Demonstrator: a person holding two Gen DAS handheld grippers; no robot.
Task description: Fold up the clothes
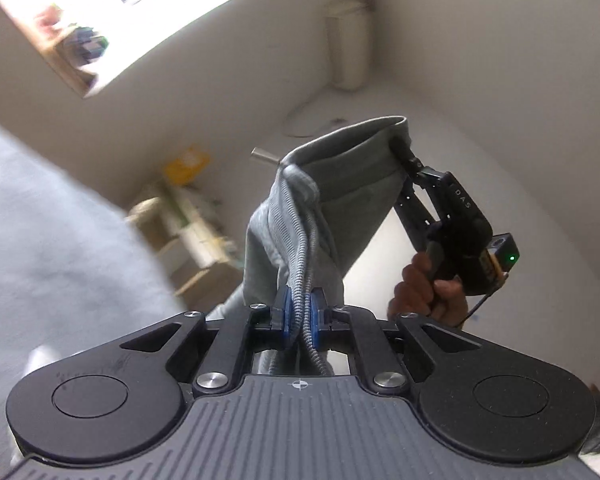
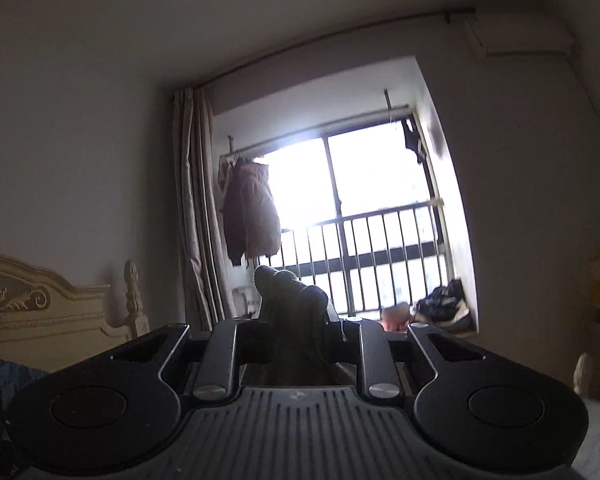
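A grey garment (image 1: 340,172) with a ribbed hem hangs stretched in the air between both grippers. In the left wrist view my left gripper (image 1: 302,312) is shut on the ribbed edge, its blue pads (image 1: 286,308) pressing the cloth from both sides. The right gripper (image 1: 402,150), held by a hand (image 1: 428,292), pinches the garment's far upper corner. In the right wrist view the right gripper (image 2: 294,320) is shut on a dark bunch of the same garment (image 2: 288,292), which hides its fingertips against the bright window.
A barred window (image 2: 364,240) with a jacket (image 2: 248,216) hung on a rail and a curtain (image 2: 192,208) lies ahead of the right gripper. A bed headboard (image 2: 40,304) is at lower left. Cluttered shelves (image 1: 192,216) and pale fabric (image 1: 40,240) are left of the garment.
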